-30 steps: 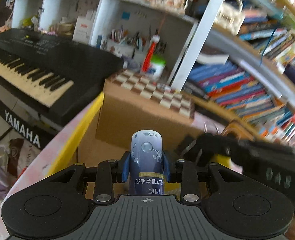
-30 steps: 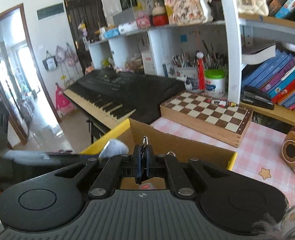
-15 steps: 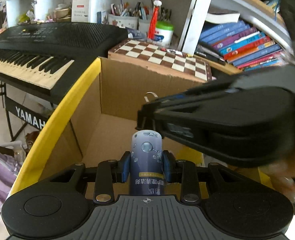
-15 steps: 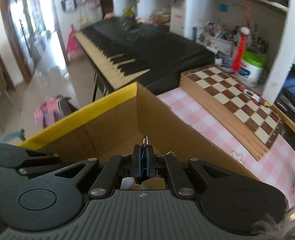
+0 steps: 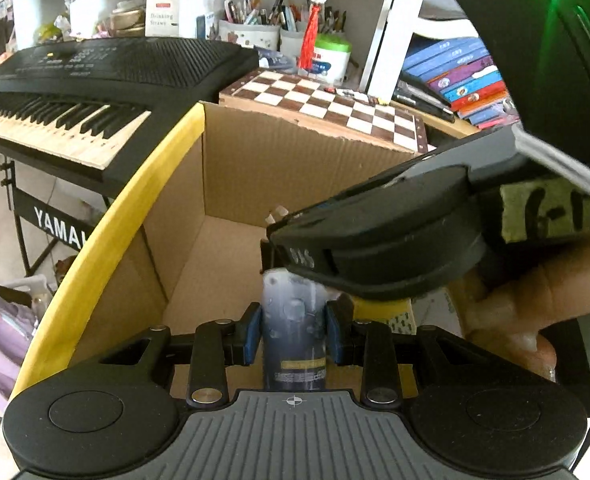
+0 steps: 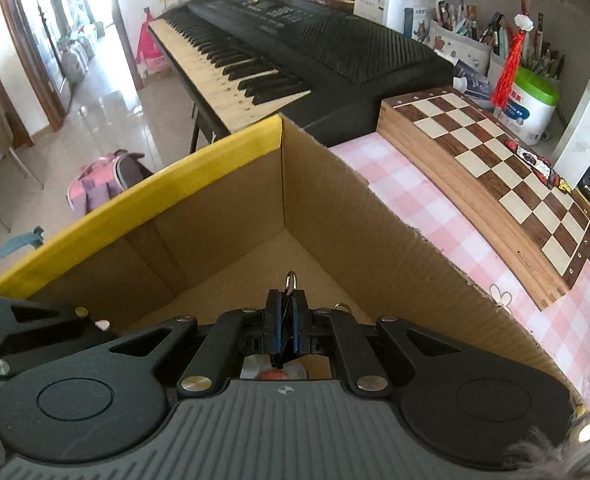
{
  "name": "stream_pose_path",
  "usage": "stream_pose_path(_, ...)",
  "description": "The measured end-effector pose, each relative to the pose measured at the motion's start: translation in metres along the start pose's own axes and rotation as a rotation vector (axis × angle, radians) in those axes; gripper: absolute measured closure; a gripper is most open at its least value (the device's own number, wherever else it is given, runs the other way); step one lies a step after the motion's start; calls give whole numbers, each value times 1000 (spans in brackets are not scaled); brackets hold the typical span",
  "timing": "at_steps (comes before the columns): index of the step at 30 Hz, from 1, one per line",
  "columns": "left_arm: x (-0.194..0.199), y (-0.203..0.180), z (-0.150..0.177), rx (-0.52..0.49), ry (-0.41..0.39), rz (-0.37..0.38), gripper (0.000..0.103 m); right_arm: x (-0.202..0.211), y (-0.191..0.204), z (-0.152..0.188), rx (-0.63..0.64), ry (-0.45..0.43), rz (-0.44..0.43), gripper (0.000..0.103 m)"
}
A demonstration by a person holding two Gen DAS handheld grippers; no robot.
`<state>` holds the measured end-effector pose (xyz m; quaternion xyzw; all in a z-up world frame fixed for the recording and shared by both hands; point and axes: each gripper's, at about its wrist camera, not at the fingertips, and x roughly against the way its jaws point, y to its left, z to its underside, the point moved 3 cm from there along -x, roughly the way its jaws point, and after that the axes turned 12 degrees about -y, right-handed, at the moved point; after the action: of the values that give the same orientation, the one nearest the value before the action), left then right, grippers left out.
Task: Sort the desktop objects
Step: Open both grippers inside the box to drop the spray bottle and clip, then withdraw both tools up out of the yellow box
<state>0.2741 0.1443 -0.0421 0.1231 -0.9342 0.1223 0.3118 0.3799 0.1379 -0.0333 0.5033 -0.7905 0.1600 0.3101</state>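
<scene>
Both grippers hang over the open cardboard box [image 6: 231, 240], presumably to drop things in; left gripper [image 5: 293, 334] pinches an upright blue bottle [image 5: 293, 320]; right gripper [image 6: 286, 328], at its 2 o'clock, is pressed together on a key ring [image 6: 291, 280].

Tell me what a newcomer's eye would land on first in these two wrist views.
First, the open cardboard box with its yellow-taped rim fills the middle of both views. Over it, the left gripper holds a dark blue bottle, its jaws just starting to open, while the right gripper pinches a metal key ring. Behind the box lie a black keyboard and a wooden chessboard.
</scene>
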Motion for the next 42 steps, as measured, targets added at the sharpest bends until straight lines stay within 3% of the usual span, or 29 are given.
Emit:
stream_pose_path(2, 6, 0, -2, -7, -23, 6, 67, 8, -1, -3, -19, -36, 12, 93)
stream_pose_path(3, 9, 0, -3, -6, -35, 13, 60, 13, -2, -4, -34, -54, 18, 86)
stream_pose_path(5, 17, -1, -6, -10, -69, 14, 52, 23, -4, -6, -64, -95, 25, 83)
stream_pose_path(15, 74, -2, -18, -72, -242, -2, 27, 109, -9, -4, -142, -300, 136, 80)
stream_pose_path(20, 104, 4, -13, -74, -286, 26, 27, 159, -13, 20, -197, -371, 221, 80)
stream_pose_path(28, 138, 7, -2, -77, -332, 54, 26, 215, -7, 65, -277, -406, 353, 80)
stream_pose_path(42, 194, -4, 34, -153, -391, 124, 20, 278, 65, 139, -274, -431, 504, 76)
